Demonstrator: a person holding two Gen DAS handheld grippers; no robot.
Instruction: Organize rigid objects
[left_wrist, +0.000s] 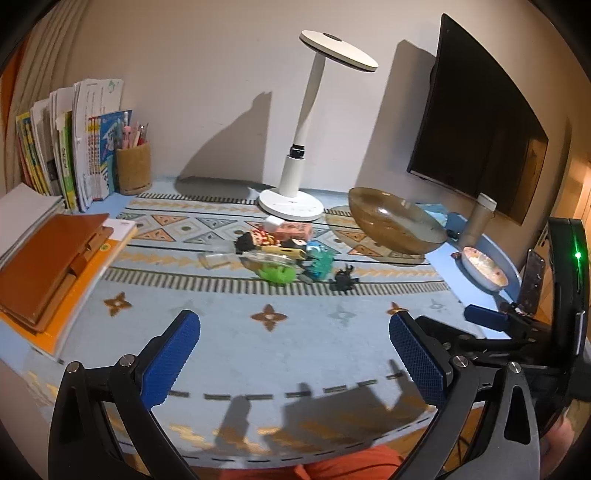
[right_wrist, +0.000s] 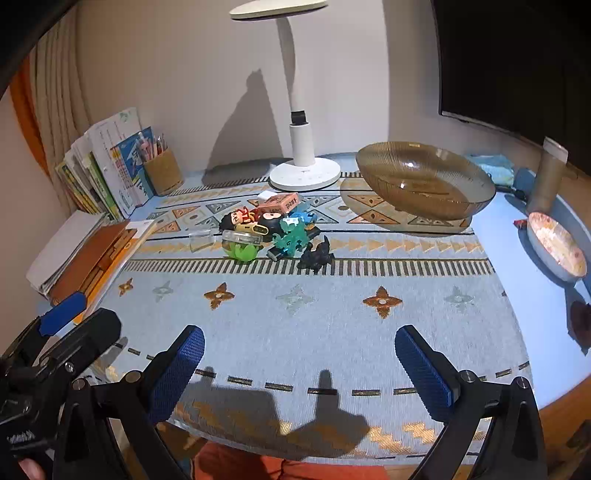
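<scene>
Nearest to me, the left tongs (left_wrist: 293, 354) stand wide open with nothing between the blue pads; the right tongs (right_wrist: 299, 363) likewise gape fully and hold nothing. Both hover over the near edge of the bench (right_wrist: 332, 317), which carries a patterned blue cloth, well short of the work.

Mid-bench lies the pile of small toys (right_wrist: 273, 229), touching and partly stacked: a black spiky figure (right_wrist: 316, 256) at the near right edge, a translucent teal figure (right_wrist: 291, 238) just behind it, a green one (right_wrist: 242, 253) under a clear lid, a dark-haired doll (right_wrist: 236, 218), and a pink box (right_wrist: 282, 203) at the back. I judge them light, hard plastic, stiff but slippery, with thin limbs that may snap. The black figure sits slightly apart, so I would take it first, across the body, not the legs.

Beyond, to the right, the amber glass bowl (right_wrist: 424, 181) stands empty; I judge it the likely receptacle, and fragile. The white lamp (right_wrist: 304, 147) stands behind the pile, with books (right_wrist: 110, 166) at far left.
</scene>
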